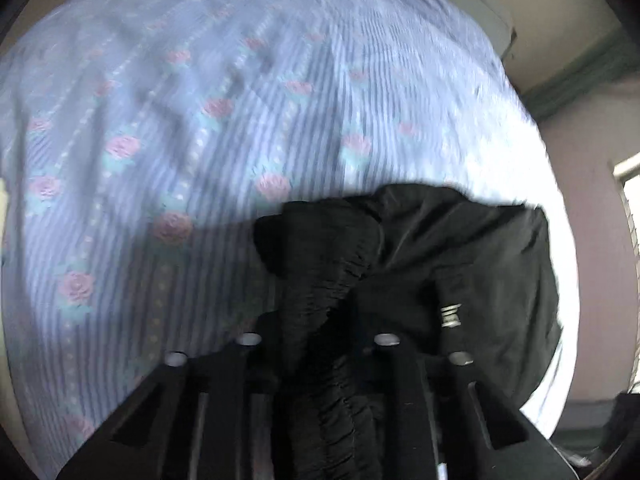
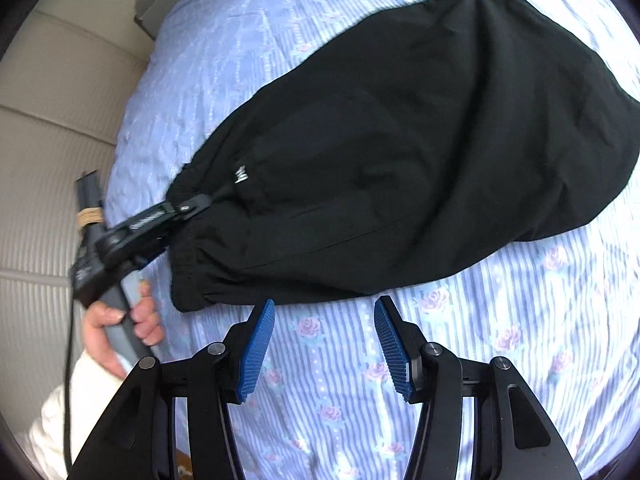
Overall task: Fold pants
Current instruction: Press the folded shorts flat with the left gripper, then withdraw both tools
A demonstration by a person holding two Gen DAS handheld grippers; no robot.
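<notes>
Black pants (image 2: 400, 152) lie bunched on a blue striped sheet with pink roses (image 2: 340, 380). My left gripper (image 1: 316, 344) is shut on the elastic waistband (image 1: 320, 248); the black cloth hides its fingertips. In the right wrist view the left gripper (image 2: 176, 210) clamps the waistband at the pants' left end, held by a hand (image 2: 116, 328). My right gripper (image 2: 324, 340) is open, its blue pads (image 2: 258, 344) just short of the pants' lower edge, touching nothing.
The bed sheet (image 1: 180, 120) fills most of both views. A beige ribbed headboard or wall panel (image 2: 48, 160) lies left of the bed. A pink wall (image 1: 580, 140) and a window edge (image 1: 628, 184) stand at the right.
</notes>
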